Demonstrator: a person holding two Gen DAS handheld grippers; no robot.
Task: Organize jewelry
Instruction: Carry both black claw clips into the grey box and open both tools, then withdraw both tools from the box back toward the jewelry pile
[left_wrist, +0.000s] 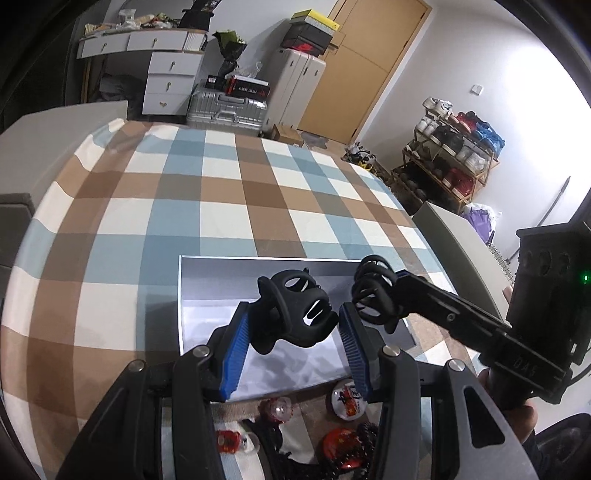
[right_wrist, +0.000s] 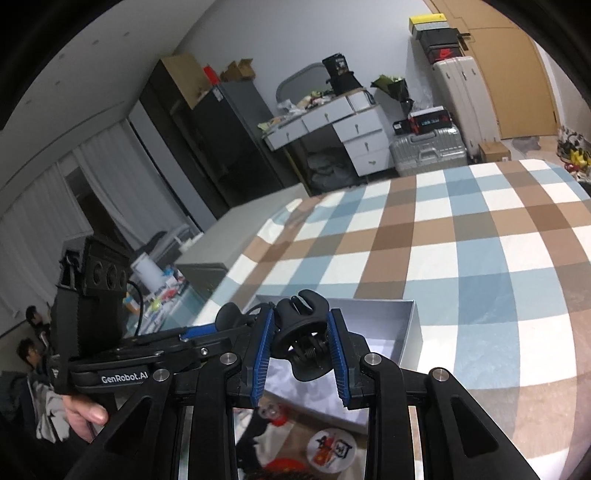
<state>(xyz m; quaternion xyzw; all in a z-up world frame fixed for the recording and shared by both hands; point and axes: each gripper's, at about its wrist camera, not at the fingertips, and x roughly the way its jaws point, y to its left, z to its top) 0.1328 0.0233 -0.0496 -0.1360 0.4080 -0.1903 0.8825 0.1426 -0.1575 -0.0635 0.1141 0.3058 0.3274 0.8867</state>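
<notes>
Over an open grey box (left_wrist: 181, 295) on the checked cloth, my left gripper (left_wrist: 293, 310) is shut on a black hair claw clip (left_wrist: 295, 314), its blue pads pressing both sides. My right gripper (left_wrist: 397, 291) comes in from the right, shut on a second black claw clip (left_wrist: 373, 291) with open loops. In the right wrist view my right gripper (right_wrist: 302, 317) clamps that claw clip (right_wrist: 303, 332) by its spring end above the box (right_wrist: 412, 325). Just left of it, the left gripper (right_wrist: 221, 325) holds its own clip (right_wrist: 229, 314).
Loose pieces lie near the box's front edge: a round white badge (left_wrist: 347, 400), red ornaments (left_wrist: 338, 445) and a clear trinket (left_wrist: 279, 408). The checked cloth (left_wrist: 221, 192) stretches far behind the box. A hand (right_wrist: 86, 410) grips the left tool's handle.
</notes>
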